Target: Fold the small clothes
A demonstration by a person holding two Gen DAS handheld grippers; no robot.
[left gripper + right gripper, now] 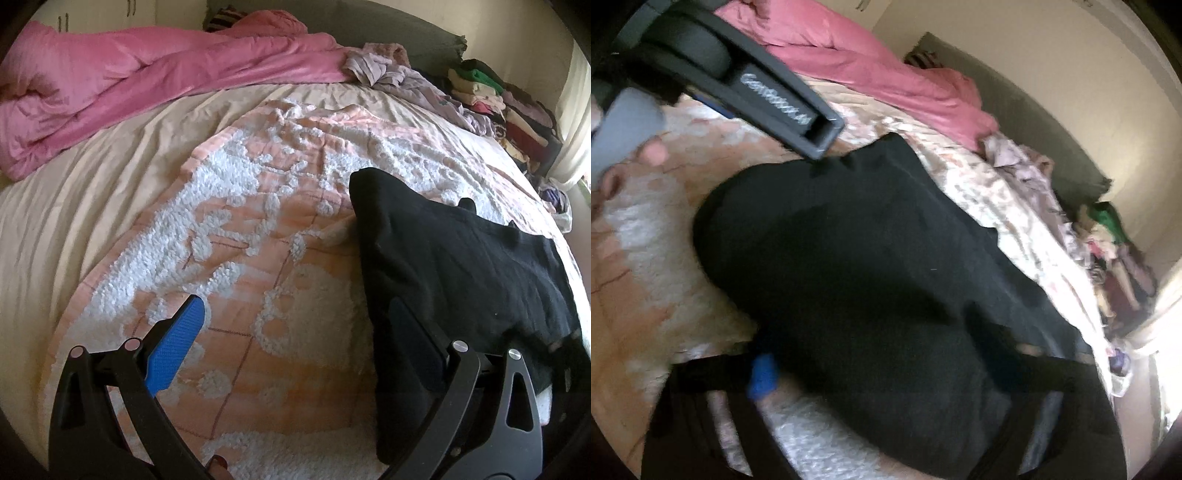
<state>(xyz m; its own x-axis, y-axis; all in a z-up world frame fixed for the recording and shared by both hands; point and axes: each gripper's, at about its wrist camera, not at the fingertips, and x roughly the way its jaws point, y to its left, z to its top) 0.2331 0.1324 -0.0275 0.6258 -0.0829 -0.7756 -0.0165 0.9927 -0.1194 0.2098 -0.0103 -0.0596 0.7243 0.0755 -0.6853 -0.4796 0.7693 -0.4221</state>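
The left gripper (295, 339) points steeply downward, its fingers (177, 343) spread wide apart, one blue pad bare and the other in shadow. The right gripper (897, 384) also tilts downward, blurred, its fingers (762, 374) parted. In the right wrist view, fingertips of the person's hand (613, 177) show beside the left gripper's body.

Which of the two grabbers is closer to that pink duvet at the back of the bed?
Left. The left gripper hovers over the peach blanket, toward the pink duvet; the right gripper is farther off, over the black garment.
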